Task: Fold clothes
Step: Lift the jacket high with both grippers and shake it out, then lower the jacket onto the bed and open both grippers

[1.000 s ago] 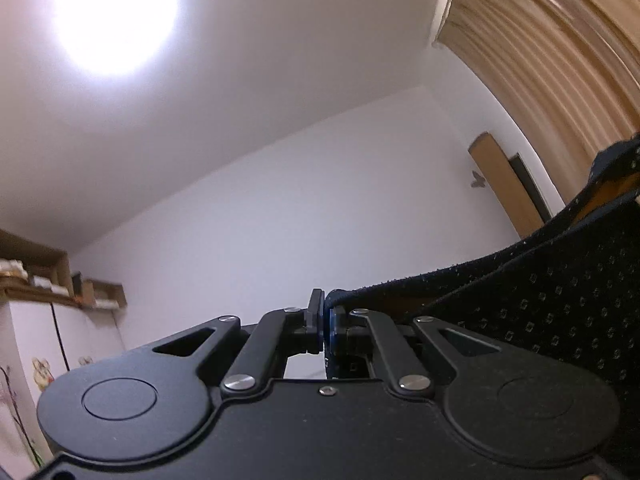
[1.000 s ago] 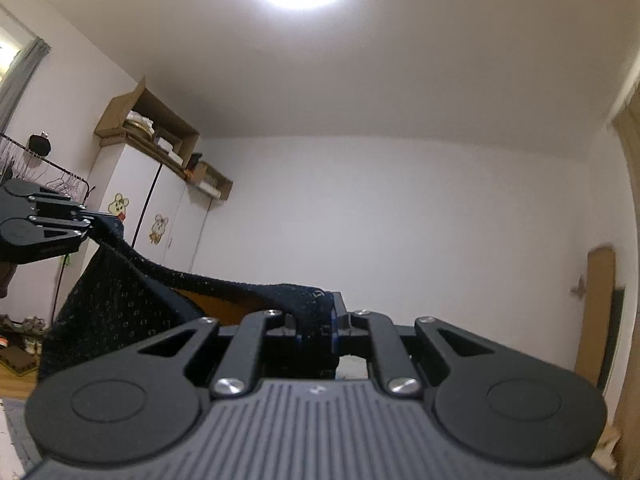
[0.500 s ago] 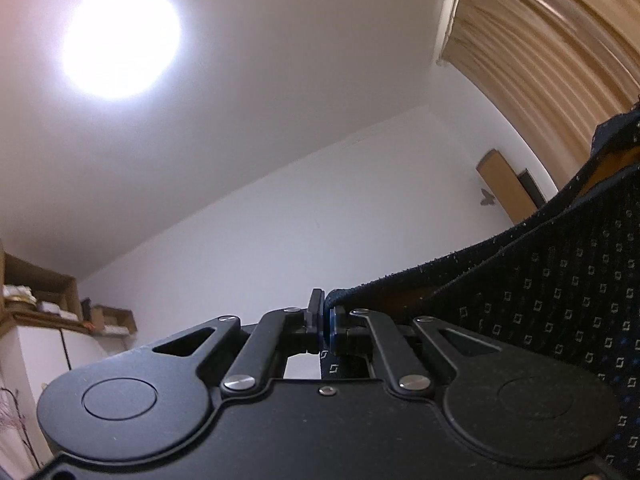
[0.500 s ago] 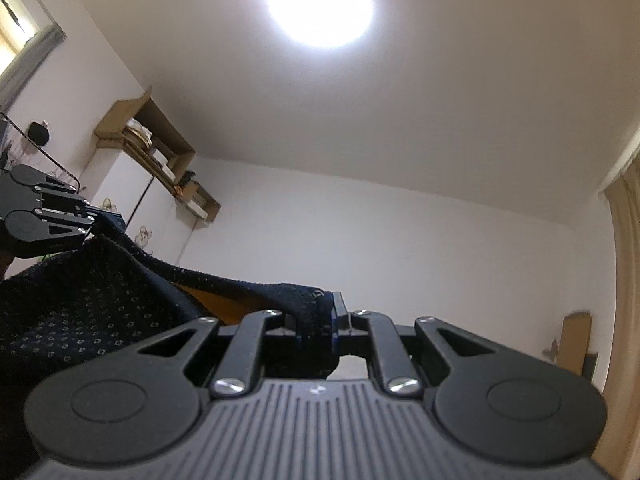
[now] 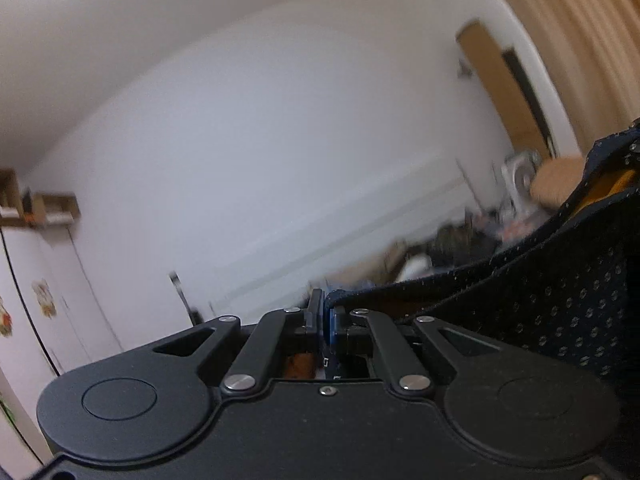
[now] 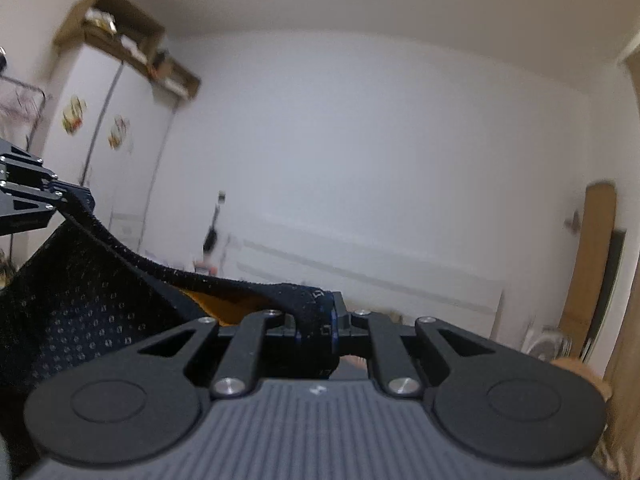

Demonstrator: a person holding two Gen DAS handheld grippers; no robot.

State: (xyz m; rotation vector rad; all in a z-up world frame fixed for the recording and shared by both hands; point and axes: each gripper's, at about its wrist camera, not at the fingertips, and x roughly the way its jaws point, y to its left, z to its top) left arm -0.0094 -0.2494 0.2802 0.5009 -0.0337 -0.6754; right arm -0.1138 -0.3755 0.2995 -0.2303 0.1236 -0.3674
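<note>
A dark navy garment (image 5: 560, 304) with small light dots and an orange inner lining hangs in the air between my two grippers. My left gripper (image 5: 326, 316) is shut on one end of its top edge. My right gripper (image 6: 330, 320) is shut on the other end. In the right wrist view the garment (image 6: 80, 312) stretches left to the left gripper (image 6: 74, 200) at the frame's left edge. The lower part of the garment is out of view.
A white wall fills both views. A white wardrobe (image 6: 100, 152) with boxes on top stands at the left. A tan curtain (image 5: 580, 40) and a wooden board (image 6: 596, 256) are at the right. Blurred clutter (image 5: 480, 236) lies low ahead.
Both grippers have tilted downward: the ceiling light has left both views and low furniture and clutter have come in. The garment stays held between them. The now frames are motion-blurred.
</note>
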